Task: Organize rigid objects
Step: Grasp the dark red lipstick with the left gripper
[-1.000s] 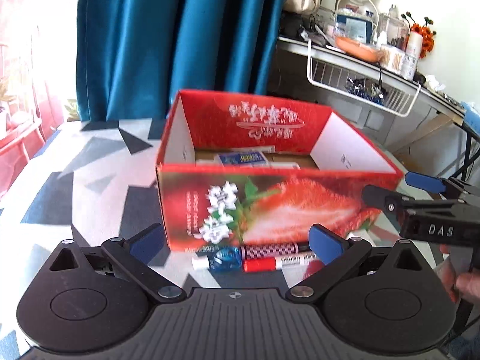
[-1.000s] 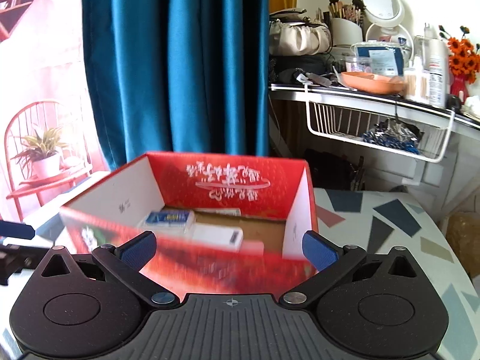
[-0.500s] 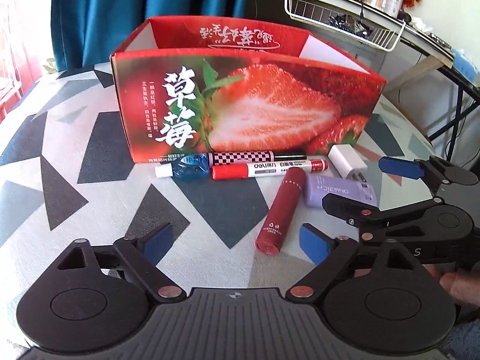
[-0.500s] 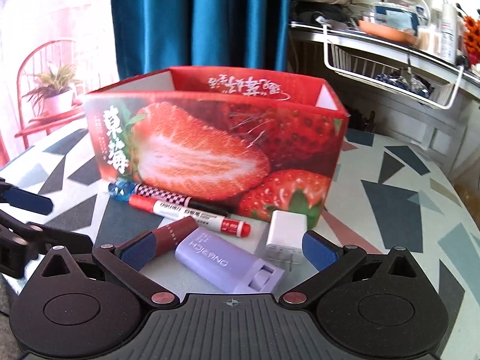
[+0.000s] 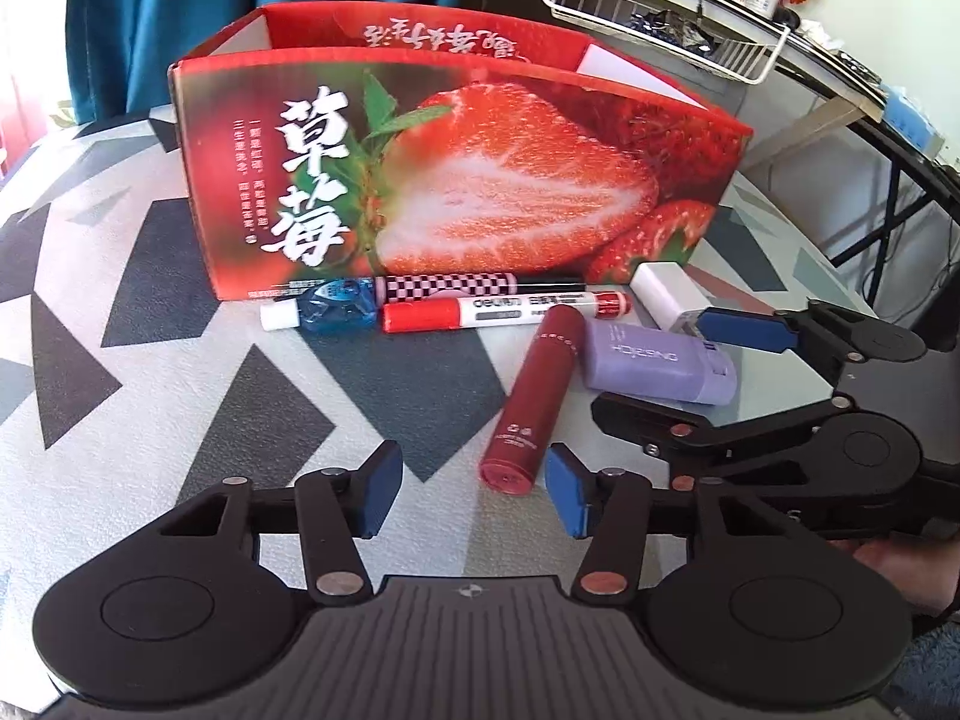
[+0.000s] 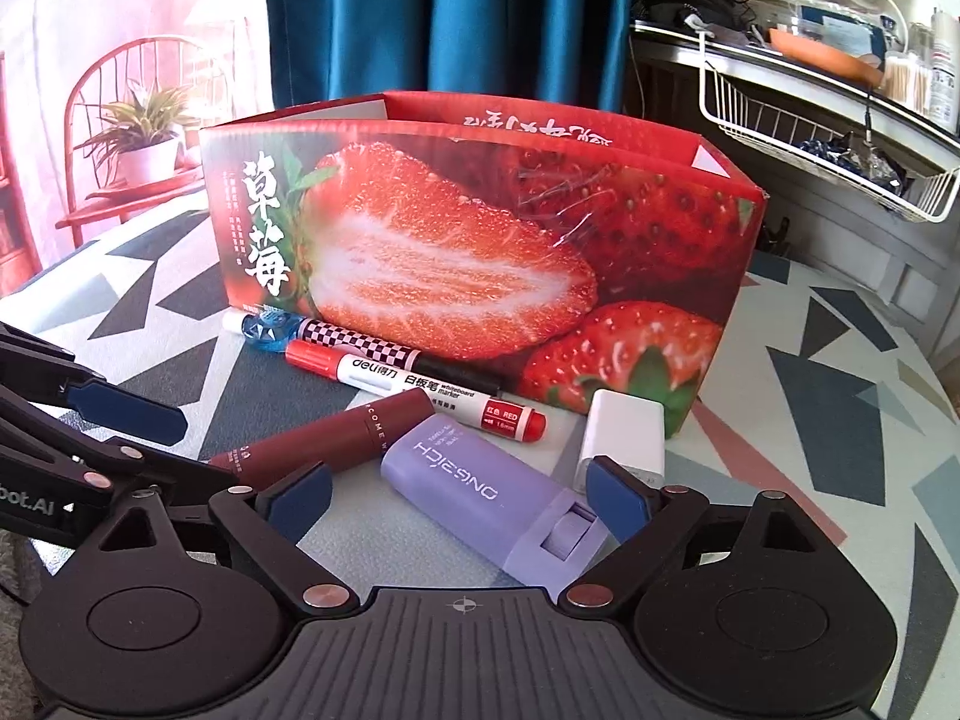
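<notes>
A red strawberry box [image 5: 456,180] [image 6: 480,252] stands on the patterned table. In front of it lie a blue correction tape [image 5: 327,313], a checkered pen [image 5: 456,285], a red whiteboard marker [image 5: 504,312] [image 6: 420,387], a dark red tube [image 5: 534,402] [image 6: 324,438], a purple case [image 5: 657,369] [image 6: 480,492] and a white charger [image 5: 669,294] [image 6: 624,435]. My left gripper [image 5: 471,495] is open, its right finger just beside the tube's near end. My right gripper [image 6: 456,495] is open around the purple case's near end; it also shows in the left wrist view [image 5: 678,372].
A teal curtain [image 6: 450,18] hangs behind the table. A cluttered shelf with a white wire basket [image 6: 828,144] is at the right. A red chair with a potted plant [image 6: 138,138] stands at the left.
Both grippers have dropped from over the box to table level in front of it and moved closer to the loose items. The left gripper's fingers have narrowed somewhat.
</notes>
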